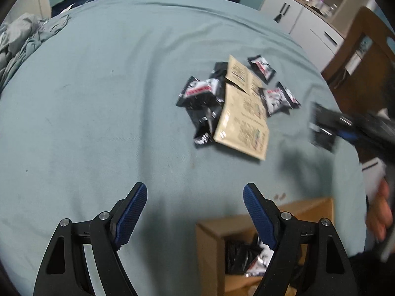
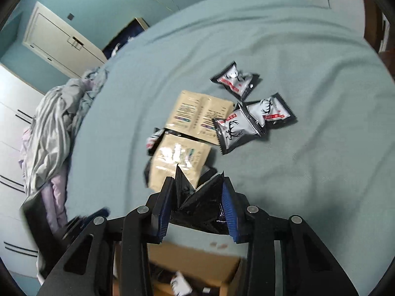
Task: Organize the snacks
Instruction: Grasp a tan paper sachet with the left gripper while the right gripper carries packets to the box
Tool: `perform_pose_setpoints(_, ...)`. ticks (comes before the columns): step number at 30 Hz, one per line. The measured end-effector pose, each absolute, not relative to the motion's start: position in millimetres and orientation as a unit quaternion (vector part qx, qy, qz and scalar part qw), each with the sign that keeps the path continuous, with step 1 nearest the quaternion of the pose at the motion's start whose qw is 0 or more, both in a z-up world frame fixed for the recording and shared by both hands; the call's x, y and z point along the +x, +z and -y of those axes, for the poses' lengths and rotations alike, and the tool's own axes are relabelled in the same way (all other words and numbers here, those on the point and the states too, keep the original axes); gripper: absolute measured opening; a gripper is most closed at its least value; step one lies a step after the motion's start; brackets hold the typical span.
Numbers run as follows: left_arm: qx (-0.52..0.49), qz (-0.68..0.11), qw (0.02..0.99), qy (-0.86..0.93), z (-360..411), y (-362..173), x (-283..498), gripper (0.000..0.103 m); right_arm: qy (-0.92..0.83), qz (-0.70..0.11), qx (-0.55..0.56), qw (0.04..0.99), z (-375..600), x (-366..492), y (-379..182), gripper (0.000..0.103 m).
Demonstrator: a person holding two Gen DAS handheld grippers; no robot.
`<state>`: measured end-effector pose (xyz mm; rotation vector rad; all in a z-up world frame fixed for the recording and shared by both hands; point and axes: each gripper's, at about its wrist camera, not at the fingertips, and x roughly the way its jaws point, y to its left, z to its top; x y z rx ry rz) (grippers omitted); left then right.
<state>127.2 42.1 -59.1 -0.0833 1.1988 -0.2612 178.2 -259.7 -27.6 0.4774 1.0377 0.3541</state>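
Several black-and-white snack packets (image 1: pixel 200 91) (image 2: pixel 238 129) and tan flat pouches (image 1: pixel 244 125) (image 2: pixel 197 116) lie in a loose pile on the blue-green bed sheet. My left gripper (image 1: pixel 195 192) is open and empty, held above the sheet short of the pile. My right gripper (image 2: pixel 197 187) is shut on a black snack packet (image 2: pixel 200 204), crumpled between the blue pads, just above the near end of the pile and the box. It shows blurred at the right edge of the left wrist view (image 1: pixel 328 128). A cardboard box (image 1: pixel 214 234) (image 2: pixel 197 259) with packets inside stands at the near edge.
Crumpled grey bedding (image 2: pixel 56 128) (image 1: pixel 17 39) lies at the left of the bed. White cabinets (image 1: pixel 303 24) and a wooden chair (image 1: pixel 358 56) stand beyond the right side. A white wardrobe (image 2: pixel 59 39) stands at the far left.
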Motion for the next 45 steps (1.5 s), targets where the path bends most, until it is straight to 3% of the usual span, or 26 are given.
perform_pose_setpoints(6, -0.002, -0.546, 0.826, -0.141, -25.8, -58.0, 153.6, 0.081, 0.158, -0.447, 0.267, 0.839, 286.2, 131.0, -12.8, 0.036)
perform_pose_setpoints(13, 0.086, -0.538, 0.812, -0.209, 34.9, -58.6, 169.5, 0.083, 0.160, -0.451, 0.321, 0.817, 306.6, 73.2, -42.4, 0.036)
perform_pose_setpoints(27, 0.158, -0.580, 0.777, -0.188, 104.3, -101.2, 215.2, 0.083, 0.170, -0.501, 0.313, 0.789, 298.8, 107.6, -72.1, 0.036)
perform_pose_setpoints(30, 0.193, -0.570, 0.777, -0.183, 114.7, -106.5, 209.6, 0.078, 0.167, -0.498, 0.309, 0.793, 297.5, 110.9, -66.5, 0.036)
perform_pose_setpoints(33, 0.185, -0.567, 0.781, -0.186, 114.1, -98.7, 205.2, 0.068, 0.161, -0.488, 0.299, 0.804, 298.2, 108.6, -59.7, 0.036)
perform_pose_setpoints(45, 0.079, -0.528, 0.824, -0.188, 55.2, -16.0, 152.2, 0.067, 0.138, -0.442, 0.308, 0.831, 310.2, 85.3, -44.8, 0.036)
